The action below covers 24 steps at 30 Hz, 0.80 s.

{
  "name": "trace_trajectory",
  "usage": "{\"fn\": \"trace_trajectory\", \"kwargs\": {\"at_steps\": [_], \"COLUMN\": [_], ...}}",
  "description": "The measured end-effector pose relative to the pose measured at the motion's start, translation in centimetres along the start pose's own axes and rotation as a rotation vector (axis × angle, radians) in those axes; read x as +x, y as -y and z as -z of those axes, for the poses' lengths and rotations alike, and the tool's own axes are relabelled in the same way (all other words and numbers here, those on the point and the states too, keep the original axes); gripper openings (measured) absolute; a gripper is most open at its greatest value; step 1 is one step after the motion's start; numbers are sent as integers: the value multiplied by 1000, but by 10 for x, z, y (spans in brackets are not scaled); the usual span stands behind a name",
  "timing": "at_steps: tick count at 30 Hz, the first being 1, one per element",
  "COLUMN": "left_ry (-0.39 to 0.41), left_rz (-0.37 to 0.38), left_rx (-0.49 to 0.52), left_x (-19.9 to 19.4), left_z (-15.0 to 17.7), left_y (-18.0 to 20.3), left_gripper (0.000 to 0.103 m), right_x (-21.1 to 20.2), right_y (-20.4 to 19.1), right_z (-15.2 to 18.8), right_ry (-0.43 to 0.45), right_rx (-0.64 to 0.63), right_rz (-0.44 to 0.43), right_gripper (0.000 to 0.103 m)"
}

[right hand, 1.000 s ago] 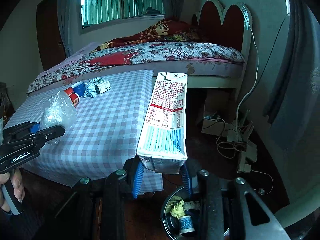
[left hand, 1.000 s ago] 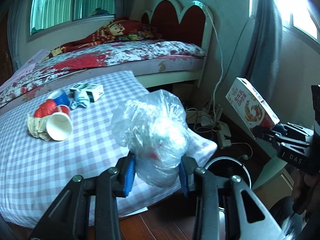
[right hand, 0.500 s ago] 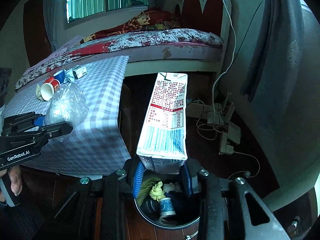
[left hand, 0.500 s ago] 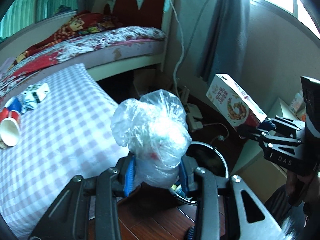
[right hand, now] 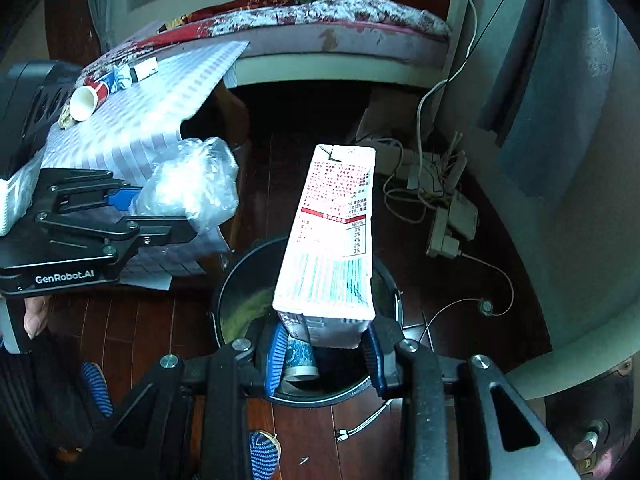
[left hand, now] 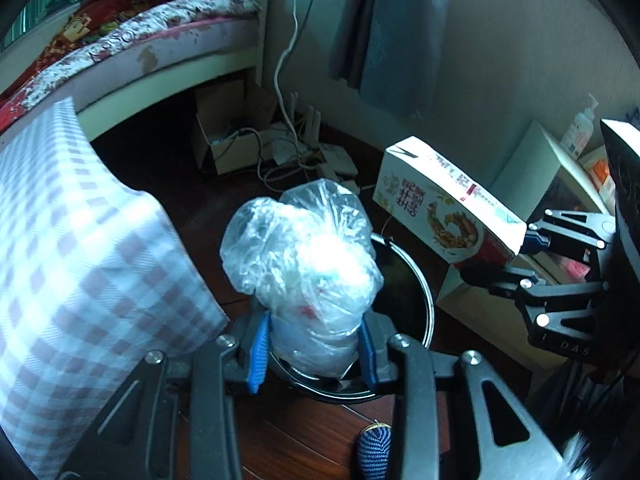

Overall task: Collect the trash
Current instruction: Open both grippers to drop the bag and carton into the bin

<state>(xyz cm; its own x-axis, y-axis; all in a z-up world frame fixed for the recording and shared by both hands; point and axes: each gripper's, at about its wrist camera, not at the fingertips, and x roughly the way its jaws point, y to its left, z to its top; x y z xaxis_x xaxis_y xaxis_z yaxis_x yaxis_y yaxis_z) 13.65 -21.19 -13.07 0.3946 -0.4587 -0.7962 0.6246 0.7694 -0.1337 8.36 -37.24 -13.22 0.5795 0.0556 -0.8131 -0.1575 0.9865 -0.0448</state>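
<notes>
My left gripper (left hand: 312, 350) is shut on a crumpled clear plastic bag (left hand: 304, 252), held over the near rim of a round black trash bin (left hand: 424, 292) on the floor. My right gripper (right hand: 326, 350) is shut on a white food carton (right hand: 336, 236) that stands up from its jaws above the same bin (right hand: 236, 276). Inside the bin lie a paper cup (right hand: 298, 362) and yellowish scraps. In the right wrist view the left gripper (right hand: 136, 210) with the bag (right hand: 192, 188) hangs left of the bin. The left wrist view shows the carton (left hand: 444, 220) at right.
A checked cloth surface (right hand: 160, 92) at left carries a paper cup (right hand: 86, 100), a small box (right hand: 144, 68) and other litter. Behind is a bed (right hand: 340, 28). Cables and power strips (right hand: 448, 216) lie on the dark wood floor. A white shelf (left hand: 532, 160) stands at right.
Both grippers have swung away from the checked surface and come down over the trash bin, still holding the bag and the carton. The bin now sits right under both.
</notes>
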Motion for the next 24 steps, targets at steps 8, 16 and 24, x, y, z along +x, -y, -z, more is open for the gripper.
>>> {"fn": "trace_trajectory", "kwargs": {"at_steps": [8,16,24], "left_ry": [-126,-100,-72], "left_rz": [67,-104,-135], "left_rx": [-19,-97,-105], "left_x": [45,50,35], "left_z": [-2,16,19], "left_y": [2,-9,-13], "left_gripper": [68,98,98], "right_x": [43,68,60], "right_y": [11,37,37], "right_z": [8,26,18], "right_ry": [-83,-189,-161], "right_rx": [-41,30,50], "right_rz": [-32,136,141], "right_gripper": [42,99,102]}}
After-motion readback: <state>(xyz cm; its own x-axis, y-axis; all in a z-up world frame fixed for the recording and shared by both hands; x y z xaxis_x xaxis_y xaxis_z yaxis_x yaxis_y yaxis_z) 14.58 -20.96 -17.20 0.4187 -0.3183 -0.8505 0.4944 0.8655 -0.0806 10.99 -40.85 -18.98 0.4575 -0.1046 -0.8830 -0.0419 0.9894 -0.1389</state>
